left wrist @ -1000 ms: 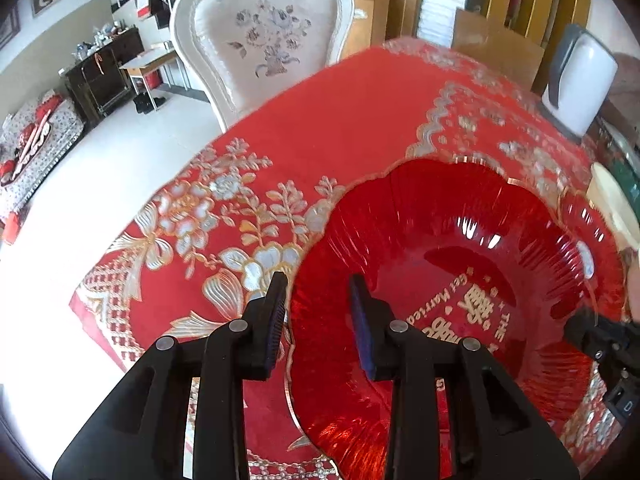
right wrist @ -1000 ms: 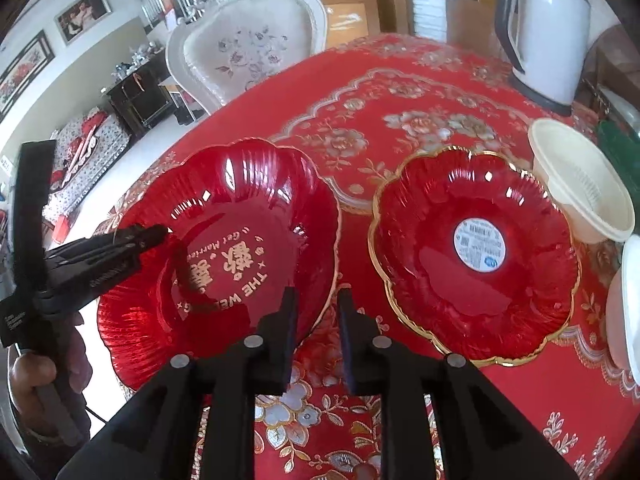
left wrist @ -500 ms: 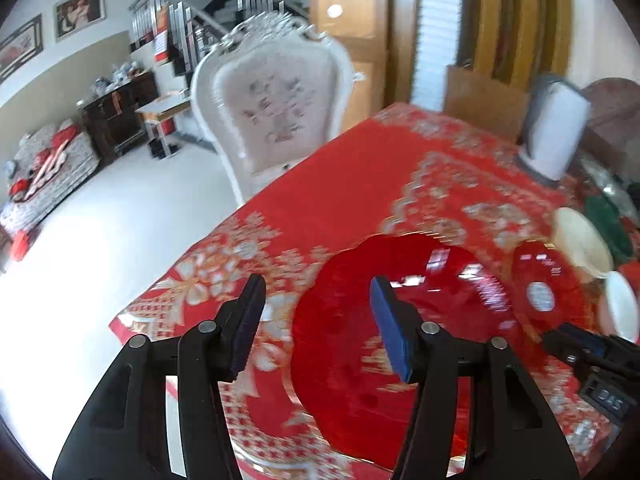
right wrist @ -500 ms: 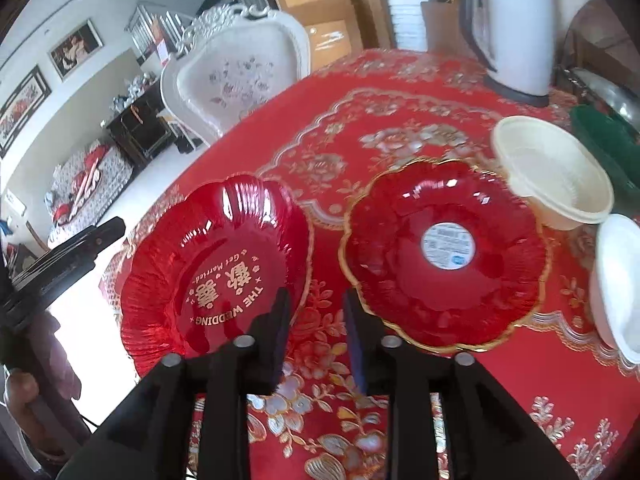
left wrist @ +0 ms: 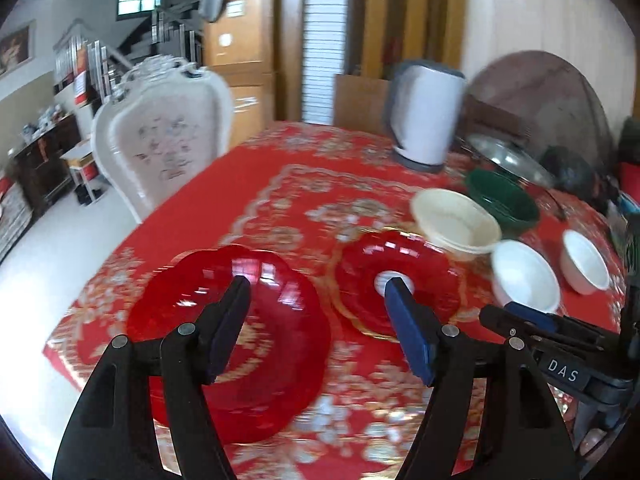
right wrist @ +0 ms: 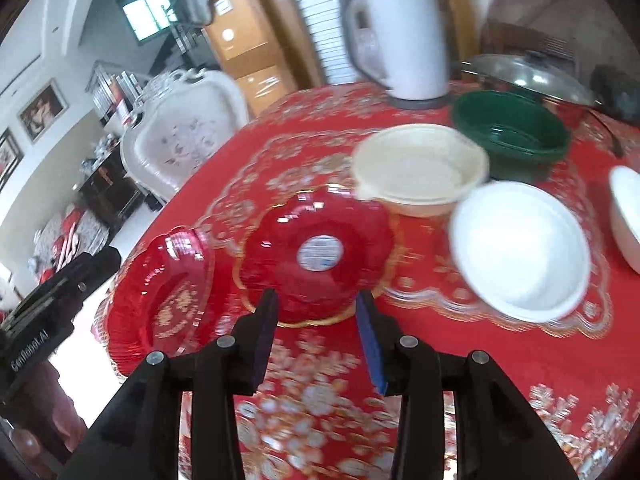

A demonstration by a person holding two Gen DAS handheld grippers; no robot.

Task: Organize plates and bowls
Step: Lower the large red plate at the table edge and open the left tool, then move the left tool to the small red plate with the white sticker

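Observation:
Two red scalloped plates lie side by side on the red cloth. The one with gold lettering (left wrist: 248, 320) (right wrist: 168, 300) is on the left; the gold-rimmed one with a white sticker (left wrist: 400, 276) (right wrist: 320, 256) is to its right. My left gripper (left wrist: 316, 300) is open and empty above them. My right gripper (right wrist: 316, 308) is open and empty at the near edge of the stickered plate. A cream bowl (left wrist: 456, 220) (right wrist: 420, 168), a green bowl (left wrist: 504, 196) (right wrist: 512, 132) and two white bowls (left wrist: 524, 276) (right wrist: 520, 248) stand to the right.
A white kettle (left wrist: 424, 116) (right wrist: 404, 40) stands at the back of the table with a metal lid (right wrist: 528, 76) beside it. A white chair (left wrist: 160, 140) stands at the far left side. The table's left edge drops to the floor.
Both grippers have risen and pulled back from the plates, and both have opened wider. The views now tilt up and take in the bowls and kettle.

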